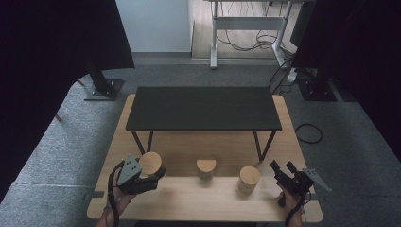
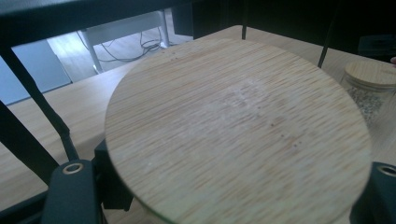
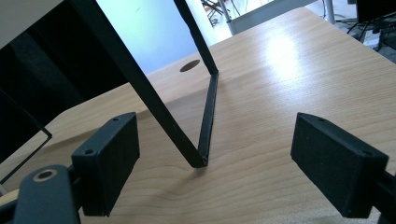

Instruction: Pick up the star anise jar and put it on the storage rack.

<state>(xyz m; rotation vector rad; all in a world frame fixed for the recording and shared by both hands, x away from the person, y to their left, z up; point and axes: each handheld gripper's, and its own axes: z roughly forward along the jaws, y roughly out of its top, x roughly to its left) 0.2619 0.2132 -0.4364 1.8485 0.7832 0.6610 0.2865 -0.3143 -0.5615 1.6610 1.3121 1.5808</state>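
Note:
Three glass jars with round bamboo lids stand in a row on the wooden table [image 1: 213, 198], in front of a low black shelf [image 1: 203, 109]. My left gripper [image 1: 153, 174] is shut on the left jar [image 1: 150, 163]. In the left gripper view this jar's lid [image 2: 238, 130] lies close between the two black jaws. The middle jar [image 1: 206, 168] and the right jar [image 1: 249, 178] stand free. My right gripper [image 1: 282, 166] is open at the table's right front, beside the right jar. Between its pads [image 3: 109, 163] there is only bare tabletop.
A black V-shaped shelf leg [image 3: 205, 116] meets the table just ahead of the right gripper. The middle jar [image 2: 371, 88] holds pale grains. Beyond the table lie grey carpet, a light stand base [image 1: 103, 90] and cables under a white desk frame [image 1: 246, 28].

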